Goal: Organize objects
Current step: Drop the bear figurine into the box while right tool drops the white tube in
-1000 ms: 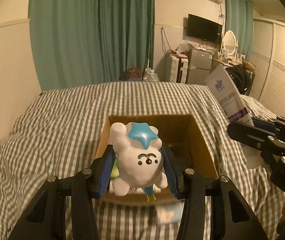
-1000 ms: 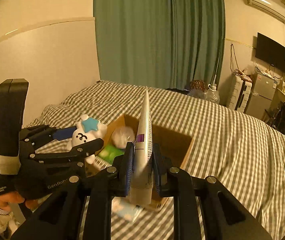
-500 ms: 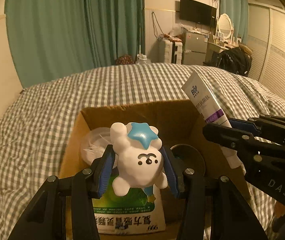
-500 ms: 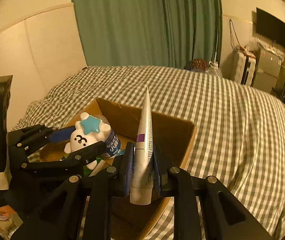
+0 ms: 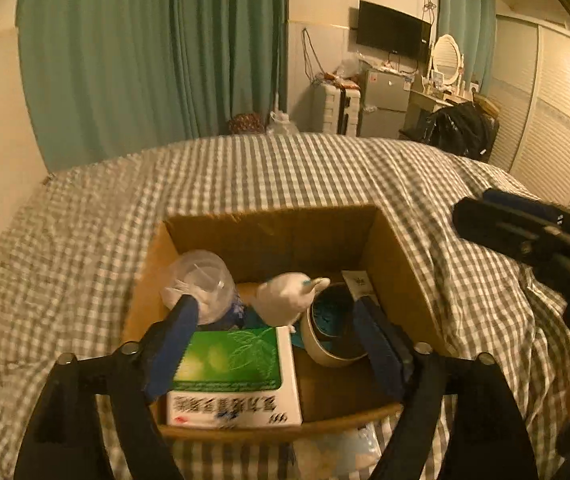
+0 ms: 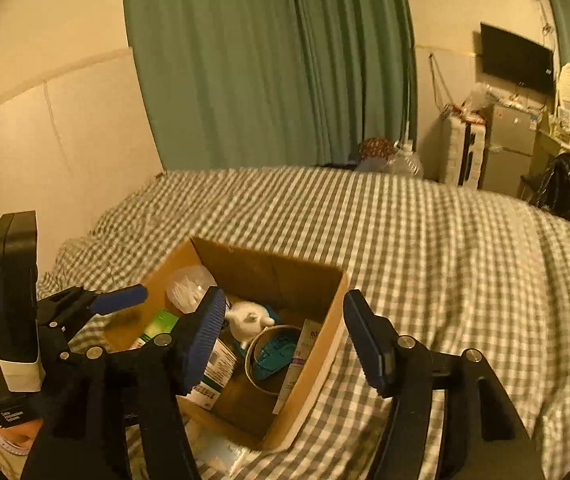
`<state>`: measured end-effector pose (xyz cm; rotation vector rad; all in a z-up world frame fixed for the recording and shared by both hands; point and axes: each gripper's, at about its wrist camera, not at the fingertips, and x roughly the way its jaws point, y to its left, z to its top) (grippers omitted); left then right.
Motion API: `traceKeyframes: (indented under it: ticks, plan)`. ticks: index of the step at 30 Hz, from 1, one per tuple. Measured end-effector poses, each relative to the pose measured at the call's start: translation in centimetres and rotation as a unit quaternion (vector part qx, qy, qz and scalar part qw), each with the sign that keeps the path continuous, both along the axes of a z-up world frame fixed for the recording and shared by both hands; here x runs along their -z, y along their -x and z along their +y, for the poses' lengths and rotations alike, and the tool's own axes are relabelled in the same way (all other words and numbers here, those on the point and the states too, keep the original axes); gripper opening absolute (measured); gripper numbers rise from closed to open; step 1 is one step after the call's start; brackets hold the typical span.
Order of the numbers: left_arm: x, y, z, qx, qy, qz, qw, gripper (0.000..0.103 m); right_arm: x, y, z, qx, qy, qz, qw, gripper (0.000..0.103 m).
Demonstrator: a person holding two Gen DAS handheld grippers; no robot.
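A cardboard box (image 5: 399,268) (image 6: 325,320) sits on the checked bed. Inside lie a white bear toy (image 5: 287,298) (image 6: 247,318), a green and white carton (image 5: 233,376), a clear plastic tub (image 5: 201,280) (image 6: 189,286), a round bowl (image 5: 331,328) (image 6: 271,352) and a white tube (image 6: 299,356) leaning on the right wall. My left gripper (image 5: 273,344) hangs open above the box, holding nothing. My right gripper (image 6: 281,332) is open too, over the box's right side, and shows as a dark shape (image 5: 533,232) at the right edge.
Checked bedding (image 5: 285,176) spreads all round the box. Green curtains (image 5: 157,52) hang behind the bed, a pale wall (image 6: 45,128) runs along its left. A fridge, a dresser and a black bag (image 5: 465,128) stand at the far right. Some pale packaging (image 5: 341,452) lies by the box's near edge.
Both grippers have opened. The bear toy has dropped from my left gripper into the box, and the white tube has left my right gripper and now leans inside the box.
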<state>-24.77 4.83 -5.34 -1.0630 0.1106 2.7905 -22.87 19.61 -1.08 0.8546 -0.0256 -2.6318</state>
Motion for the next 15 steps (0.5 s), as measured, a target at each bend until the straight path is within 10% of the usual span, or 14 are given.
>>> traceKeyframes:
  ticks: [15]
  plan:
    - [-10.0,-11.8,-2.9,-0.035,0.004,0.120,0.9922,0.103,-10.4,-12.9,0.6,0.016,-0.038,0.113,0.993,0.086]
